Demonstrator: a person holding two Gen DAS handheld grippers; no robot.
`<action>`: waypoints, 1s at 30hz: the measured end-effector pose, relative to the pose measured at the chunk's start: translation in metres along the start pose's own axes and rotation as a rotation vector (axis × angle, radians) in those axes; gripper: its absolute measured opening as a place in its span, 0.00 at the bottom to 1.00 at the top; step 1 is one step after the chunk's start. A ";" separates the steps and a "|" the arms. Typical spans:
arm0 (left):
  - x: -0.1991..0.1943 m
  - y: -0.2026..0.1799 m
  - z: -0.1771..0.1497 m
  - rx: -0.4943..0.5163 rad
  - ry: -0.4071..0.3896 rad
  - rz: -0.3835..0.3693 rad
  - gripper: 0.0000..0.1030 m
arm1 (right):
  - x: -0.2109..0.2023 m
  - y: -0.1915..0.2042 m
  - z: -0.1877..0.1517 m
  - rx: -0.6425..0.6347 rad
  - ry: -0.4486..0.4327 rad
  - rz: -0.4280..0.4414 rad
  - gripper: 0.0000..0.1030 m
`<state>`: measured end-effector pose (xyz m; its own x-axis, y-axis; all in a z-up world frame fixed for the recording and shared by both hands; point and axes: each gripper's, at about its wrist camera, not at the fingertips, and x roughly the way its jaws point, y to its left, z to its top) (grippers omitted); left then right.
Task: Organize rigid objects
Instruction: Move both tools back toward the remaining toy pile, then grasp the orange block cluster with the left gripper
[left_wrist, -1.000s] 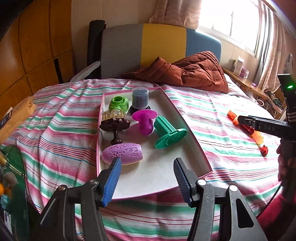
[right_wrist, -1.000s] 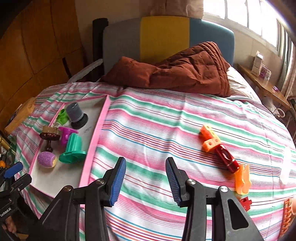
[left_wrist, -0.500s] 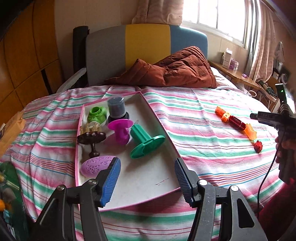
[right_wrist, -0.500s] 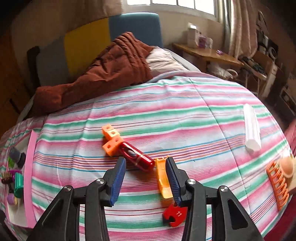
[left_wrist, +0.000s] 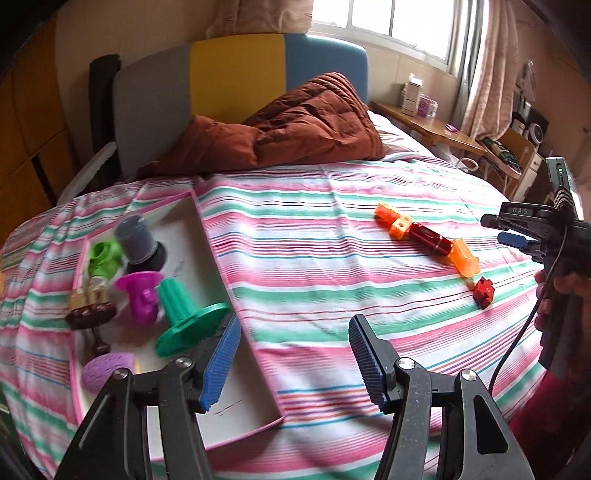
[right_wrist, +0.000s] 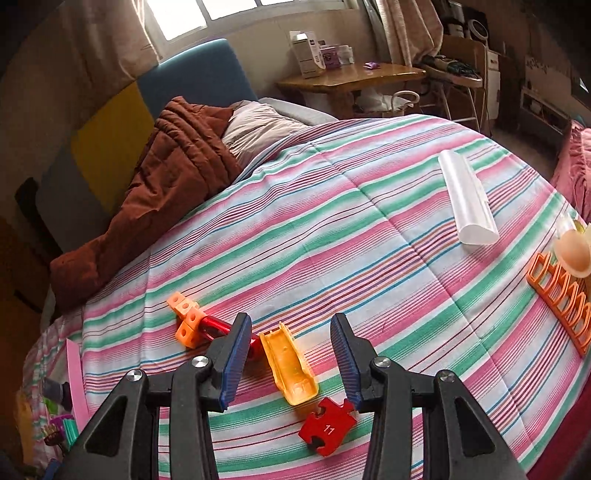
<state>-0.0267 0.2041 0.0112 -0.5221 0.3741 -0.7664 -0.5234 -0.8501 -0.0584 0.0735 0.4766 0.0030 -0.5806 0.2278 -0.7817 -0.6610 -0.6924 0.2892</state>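
My left gripper (left_wrist: 295, 363) is open and holds nothing, hovering over the striped bedspread just right of the pink-rimmed white tray (left_wrist: 236, 362). The tray holds a green stamp (left_wrist: 184, 314), a purple piece (left_wrist: 142, 299), a grey cylinder (left_wrist: 136, 240) and several other toys. My right gripper (right_wrist: 291, 362) is open above a yellow-orange shell (right_wrist: 290, 365), which lies in the gap between its pads, untouched. Beside it are a red puzzle piece (right_wrist: 327, 424), a red cylinder (right_wrist: 214, 326) and orange cubes (right_wrist: 186, 317). In the left wrist view the right gripper (left_wrist: 498, 229) hangs over that same row of toys.
A brown quilt (left_wrist: 295, 125) is heaped at the headboard. A white tube (right_wrist: 467, 201), an orange rack (right_wrist: 561, 299) and a pale egg-shaped thing (right_wrist: 574, 251) lie near the bed's right edge. A wooden side table (right_wrist: 351, 77) stands beyond the bed.
My left gripper has swung right, so the tray now sits at the left of its view. My right gripper has rolled and moved from near the tray to over the yellow-orange shell.
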 end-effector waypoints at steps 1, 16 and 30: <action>0.005 -0.004 0.003 0.004 0.009 -0.012 0.60 | 0.000 -0.003 0.001 0.017 0.003 0.004 0.43; 0.094 -0.069 0.081 0.012 0.099 -0.151 0.60 | 0.006 -0.006 0.003 0.070 0.055 0.084 0.43; 0.185 -0.111 0.139 -0.063 0.163 -0.134 0.60 | 0.006 -0.003 0.001 0.088 0.081 0.149 0.43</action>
<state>-0.1590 0.4197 -0.0349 -0.3321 0.4245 -0.8423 -0.5351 -0.8202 -0.2024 0.0715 0.4809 -0.0026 -0.6373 0.0692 -0.7675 -0.6120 -0.6506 0.4496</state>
